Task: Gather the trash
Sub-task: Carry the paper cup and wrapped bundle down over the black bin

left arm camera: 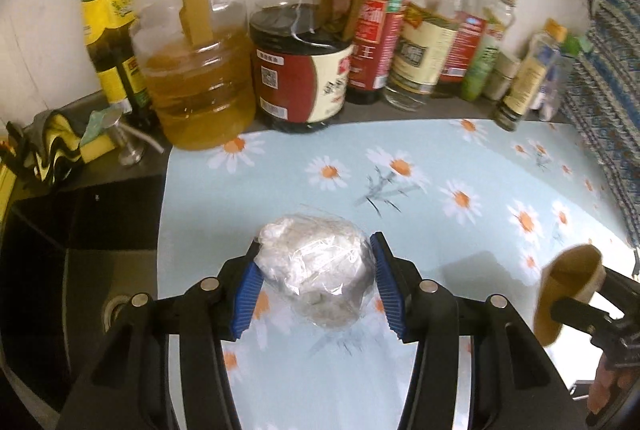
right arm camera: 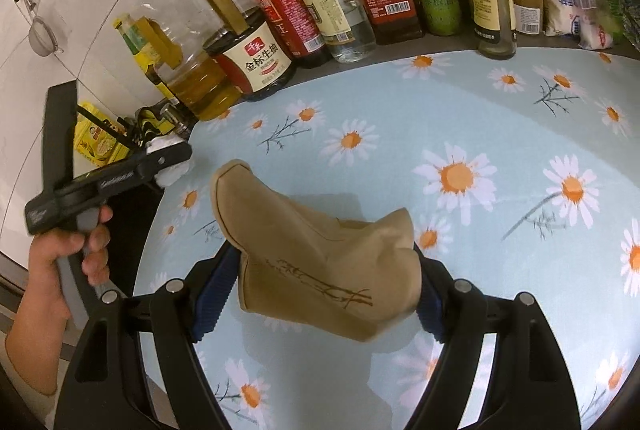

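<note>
My left gripper (left arm camera: 316,242) is shut on a crumpled white wad wrapped in clear plastic film (left arm camera: 316,270), its blue pads (left arm camera: 386,286) pressing both sides, held just above the daisy-print mat (left arm camera: 440,169). My right gripper (right arm camera: 324,258) is shut on a squashed tan paper cup (right arm camera: 320,242) with a brown twig print, its mouth tilted to the upper left. In the left wrist view that cup (left arm camera: 568,282) shows at the right edge. In the right wrist view the left gripper (right arm camera: 168,161) shows at the left, held by a hand (right arm camera: 68,254), with the white wad (right arm camera: 174,171) between its fingers.
Oil jug (left arm camera: 200,81), soy sauce jug (left arm camera: 300,69) and several sauce bottles (left arm camera: 384,9) line the back wall. A dark sink (left arm camera: 80,250) with tap and cloths lies left of the mat. A patterned cloth (left arm camera: 608,89) hangs at the right. A salt bag (right arm camera: 576,1) stands back right.
</note>
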The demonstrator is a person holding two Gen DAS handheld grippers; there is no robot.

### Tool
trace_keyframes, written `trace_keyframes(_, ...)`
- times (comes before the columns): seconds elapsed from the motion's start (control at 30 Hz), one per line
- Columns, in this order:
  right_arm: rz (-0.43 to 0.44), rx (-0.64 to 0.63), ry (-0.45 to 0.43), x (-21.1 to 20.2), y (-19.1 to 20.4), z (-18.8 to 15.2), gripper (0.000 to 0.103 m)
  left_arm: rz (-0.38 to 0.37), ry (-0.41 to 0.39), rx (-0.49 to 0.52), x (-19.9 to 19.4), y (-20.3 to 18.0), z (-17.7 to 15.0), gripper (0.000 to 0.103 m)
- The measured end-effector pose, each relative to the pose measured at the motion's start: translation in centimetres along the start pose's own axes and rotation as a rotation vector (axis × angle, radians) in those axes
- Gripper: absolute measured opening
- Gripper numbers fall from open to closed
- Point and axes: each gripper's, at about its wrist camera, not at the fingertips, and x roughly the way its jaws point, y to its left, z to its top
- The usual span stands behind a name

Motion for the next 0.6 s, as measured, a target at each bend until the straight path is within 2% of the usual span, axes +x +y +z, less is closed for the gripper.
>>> trace_keyframes(0.6, -0.018, -0.038, -0.012, -2.9, 5.5, -7.3, 0.077, -0.087, 0.000, -0.003, -9.4, -1.6, -11.9, 0.050)
